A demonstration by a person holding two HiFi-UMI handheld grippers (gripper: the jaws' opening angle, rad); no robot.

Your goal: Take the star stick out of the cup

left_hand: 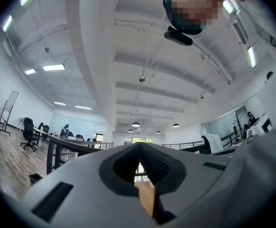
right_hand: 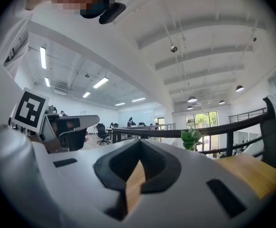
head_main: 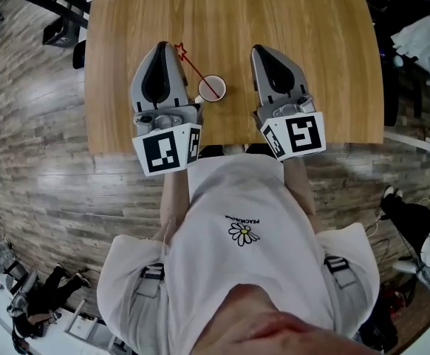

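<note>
Head view has both of your grippers stretched out over the wooden table (head_main: pixel 289 21), pointing away from you, with their marker cubes near the table's near edge. The cup (head_main: pixel 212 89) stands upright on the wood between them, just beside the left gripper (head_main: pixel 162 47) and a little further from the right gripper (head_main: pixel 260 51). The star stick (head_main: pixel 197 71) is in the cup, not yet taken out: its lower end sits inside the rim, and it leans up and away to your left. Its red star lies close to the tip of the left gripper. Neither gripper touches the cup or the stick.

Left gripper view shows your left jaws pressed together at the tips with nothing caught between them. Only a thin strip of wood shows through the slit below.

Right gripper view shows the same for your right hand: jaws clenched on nothing, with a wedge of table wood showing through the gap behind the tips. A small green plant (right_hand: pixel 191 137) stands beyond them by a dark railing.
</note>
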